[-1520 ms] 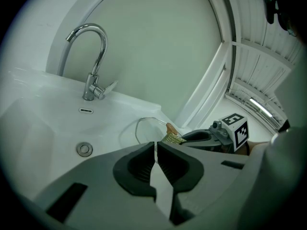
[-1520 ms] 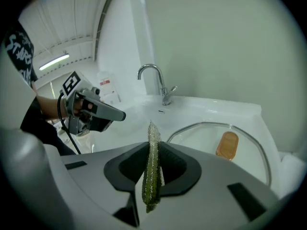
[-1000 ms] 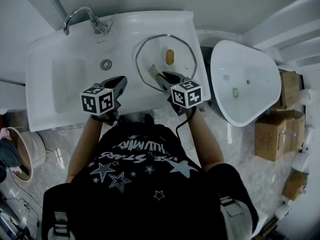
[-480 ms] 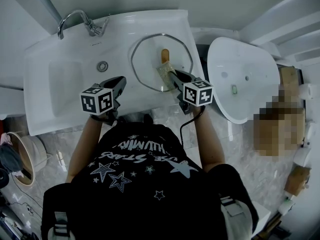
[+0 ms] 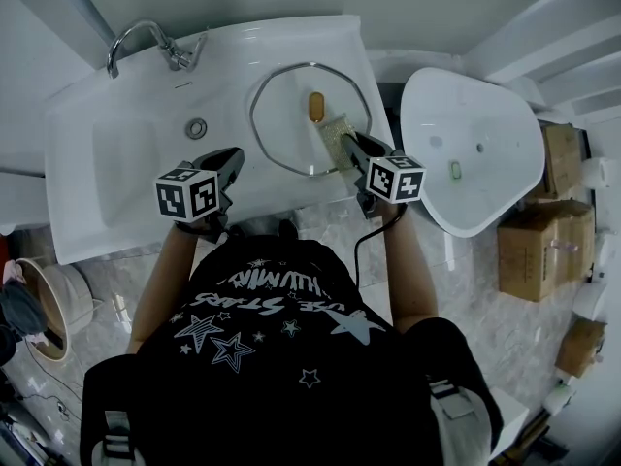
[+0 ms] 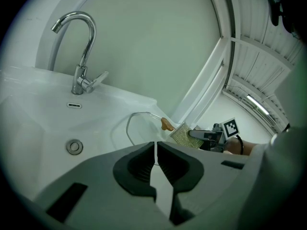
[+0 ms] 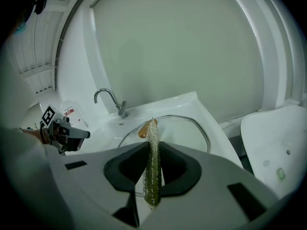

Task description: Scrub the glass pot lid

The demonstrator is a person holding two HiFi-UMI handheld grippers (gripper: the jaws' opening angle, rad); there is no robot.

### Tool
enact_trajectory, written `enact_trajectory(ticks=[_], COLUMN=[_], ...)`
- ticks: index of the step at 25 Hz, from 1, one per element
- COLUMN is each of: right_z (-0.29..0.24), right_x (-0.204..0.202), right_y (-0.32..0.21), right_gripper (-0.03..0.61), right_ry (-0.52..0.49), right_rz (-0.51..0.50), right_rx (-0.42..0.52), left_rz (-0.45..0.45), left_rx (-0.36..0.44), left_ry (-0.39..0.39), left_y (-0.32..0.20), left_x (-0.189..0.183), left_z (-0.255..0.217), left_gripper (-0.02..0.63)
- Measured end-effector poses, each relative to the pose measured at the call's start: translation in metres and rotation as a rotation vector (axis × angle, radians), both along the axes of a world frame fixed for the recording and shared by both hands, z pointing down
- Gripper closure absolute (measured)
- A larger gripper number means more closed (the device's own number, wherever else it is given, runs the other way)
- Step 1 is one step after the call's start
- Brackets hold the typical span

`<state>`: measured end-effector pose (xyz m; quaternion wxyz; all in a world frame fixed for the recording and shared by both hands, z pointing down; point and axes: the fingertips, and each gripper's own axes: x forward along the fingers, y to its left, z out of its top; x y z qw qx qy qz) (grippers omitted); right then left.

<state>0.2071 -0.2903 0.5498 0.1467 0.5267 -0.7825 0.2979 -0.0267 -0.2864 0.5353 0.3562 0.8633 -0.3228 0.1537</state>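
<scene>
The glass pot lid (image 5: 291, 129) lies flat on the right side of the white sink counter (image 5: 116, 192), its metal rim (image 7: 204, 131) and brown knob (image 5: 315, 106) showing. My right gripper (image 5: 351, 144) is shut on a yellow-green scrub sponge (image 5: 336, 135), held edge-on (image 7: 152, 166) above the lid's right half near the knob (image 7: 143, 130). The left gripper (image 5: 233, 160) is shut with nothing in it, hovering over the counter's front edge left of the lid (image 6: 144, 123). The sponge (image 6: 182, 134) and the right gripper (image 6: 199, 136) also appear in the left gripper view.
A chrome faucet (image 5: 146, 42) stands at the back of the basin, with a drain (image 5: 197, 127) below it. A white toilet (image 5: 475, 153) sits right of the sink. Cardboard boxes (image 5: 539, 241) lie on the floor at far right.
My right gripper has moved the sponge rightward and farther back across the lid, toward the knob. The left gripper has stayed in place.
</scene>
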Motion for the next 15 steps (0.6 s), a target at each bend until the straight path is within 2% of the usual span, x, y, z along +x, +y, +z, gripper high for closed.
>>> enact_trajectory(ticks=[9,13,15], right_z=[0.000,-0.002,-0.005], right_x=[0.022,0.021,0.016], right_y=[0.000,0.002,0.003], right_gripper=[0.511,0.511,0.511], right_ry=[0.010,0.002,0.000], right_rz=[0.063,0.050,0.008], right_rx=[0.009,0.009,0.011], left_rz=[0.006,0.008,0.009], left_rx=[0.000,-0.001,-0.001], left_ry=[-0.008,-0.008,-0.008], left_y=[0.003,0.006,0.007], left_x=[0.005,0.009,0.012], left_z=[-0.001,-0.002,-0.003], left_gripper=[0.589,0.589,0.589])
